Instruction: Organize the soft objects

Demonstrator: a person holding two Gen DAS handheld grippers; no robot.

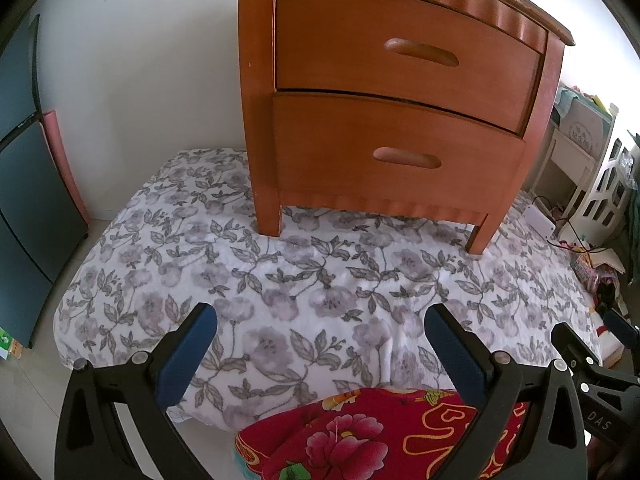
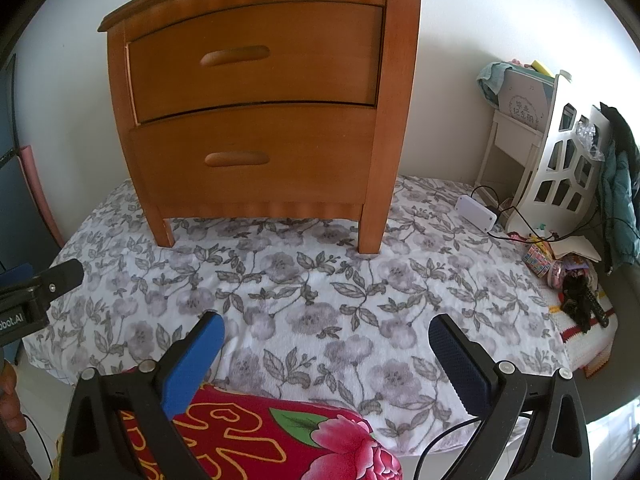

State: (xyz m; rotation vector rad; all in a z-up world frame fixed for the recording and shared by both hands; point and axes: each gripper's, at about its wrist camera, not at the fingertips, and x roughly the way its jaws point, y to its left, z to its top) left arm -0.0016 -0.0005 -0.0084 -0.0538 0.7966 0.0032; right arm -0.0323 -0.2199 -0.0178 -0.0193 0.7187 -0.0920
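Here we have both tools held low over the near edge of the bedding. Left gripper (image 1: 320, 344): jaws spread wide, nothing between them. Right gripper (image 2: 326, 350): likewise spread, holding nothing.

Just below and between the two grippers lies the red floral quilt (image 1: 360, 436), bunched or folded at the near edge of the grey-flowered blanket (image 1: 280, 280); it appears to overlap that blanket's edge. Only part of it shows in either view, so we cannot tell its full extent. From what shows, its long axis seems to run left to right, spanning from under one gripper to the other.

Handling, our judgement: soft, padded, limp, probably light for its bulk. It will sag and unfold if taken at one point. Best taken with both grippers, one near each end of the bundle, pinching a thick fold rather than a single layer.

Beyond, a wooden nightstand (image 1: 400, 100) stands on the blanket, both drawers shut.
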